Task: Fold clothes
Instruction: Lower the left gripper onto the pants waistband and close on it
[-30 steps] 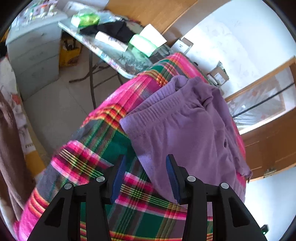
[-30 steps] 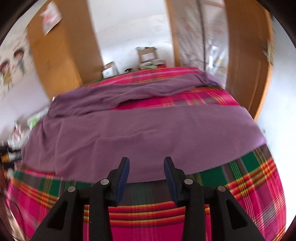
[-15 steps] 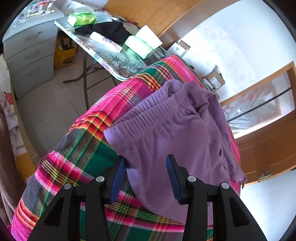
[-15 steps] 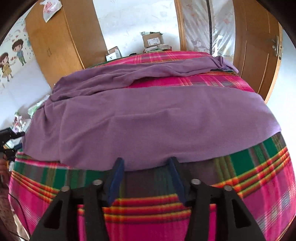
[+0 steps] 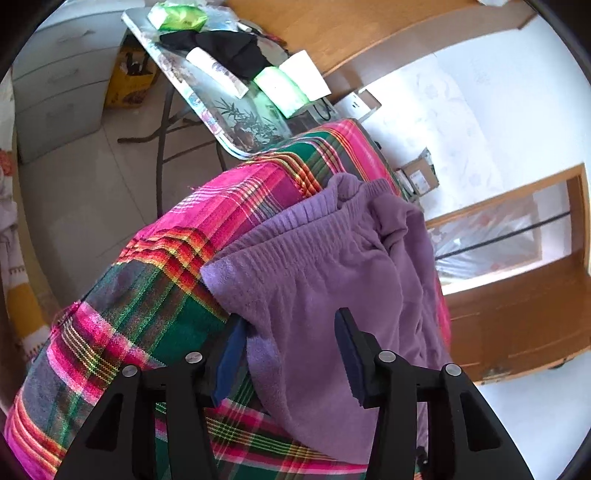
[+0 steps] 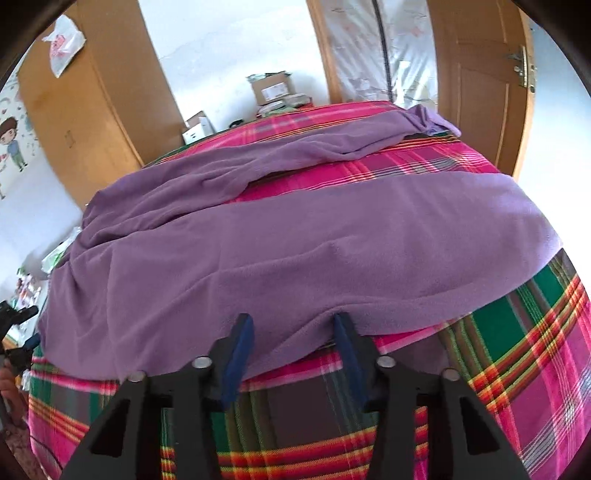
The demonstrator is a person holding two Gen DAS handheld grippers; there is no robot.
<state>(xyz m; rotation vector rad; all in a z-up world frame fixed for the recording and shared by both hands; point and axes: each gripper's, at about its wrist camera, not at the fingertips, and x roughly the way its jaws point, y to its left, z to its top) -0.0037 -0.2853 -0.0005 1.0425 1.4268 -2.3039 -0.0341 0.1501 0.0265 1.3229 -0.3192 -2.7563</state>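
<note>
Both grippers have crept onto purple trousers (image 6: 295, 251) spread over the plaid bedcover (image 6: 517, 350) near wooden doors (image 6: 476, 74). Left gripper (image 5: 291, 350) and right gripper (image 6: 291, 350) are closing, fabric between unclamped pads.

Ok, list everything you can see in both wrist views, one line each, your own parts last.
purple trousers: one, purple fleece, spread across the bed, waistband at the left end
plaid blanket: one, pink, green and red, covering the bed
folding table: one, printed top, beside the bed
black garment: one, on the table
green packets: two, on the table
drawer unit: one, grey, beyond the table
cardboard boxes: several, on the floor by the wall
wooden door: one, past the bed
left gripper: closing over the trousers' waist edge
right gripper: closing at the near leg's edge
</note>
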